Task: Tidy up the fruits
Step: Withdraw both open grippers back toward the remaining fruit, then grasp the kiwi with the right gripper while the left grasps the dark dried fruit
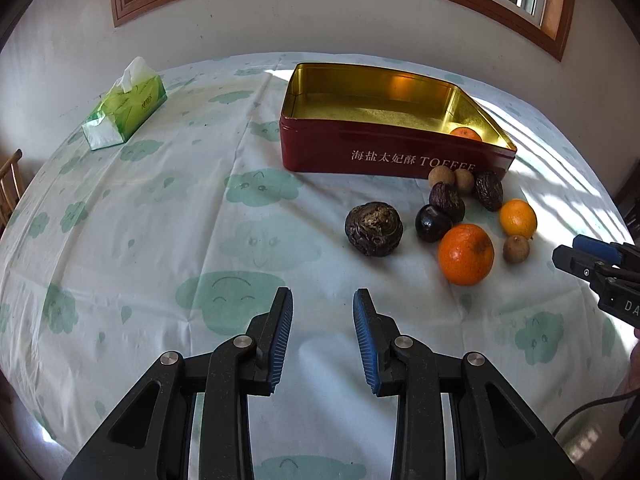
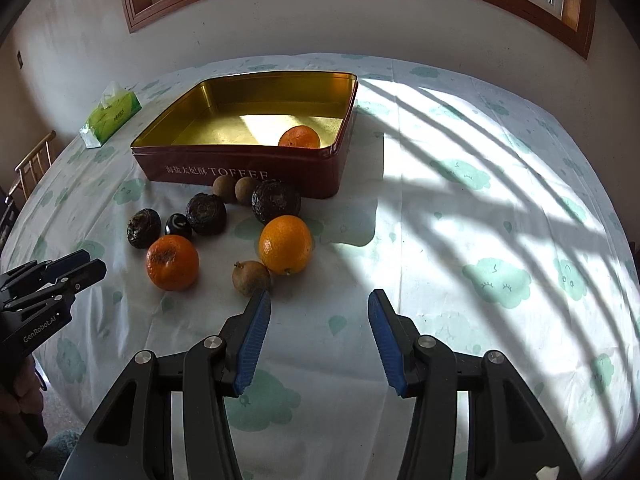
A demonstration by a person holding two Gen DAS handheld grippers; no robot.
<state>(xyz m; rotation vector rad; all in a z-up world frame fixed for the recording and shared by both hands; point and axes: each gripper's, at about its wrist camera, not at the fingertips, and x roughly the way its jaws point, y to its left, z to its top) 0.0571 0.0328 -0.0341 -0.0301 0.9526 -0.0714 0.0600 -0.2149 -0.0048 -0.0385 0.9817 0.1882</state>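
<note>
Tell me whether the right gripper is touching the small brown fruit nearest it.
Cannot tell. In the right wrist view the right gripper's left fingertip overlaps the small brown fruit, with no visible gap; the left wrist view doesn't settle it.

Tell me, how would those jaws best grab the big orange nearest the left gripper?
Across the big orange's round middle, coming from above with the open left gripper. The dark fruit sits close behind it, so closing left-to-right probably has the freest room.

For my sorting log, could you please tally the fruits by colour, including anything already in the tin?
Orange: 3, one in the tin, two on the cloth
Dark brown or black: 4
Small tan-brown: 3
Total: 10
</note>
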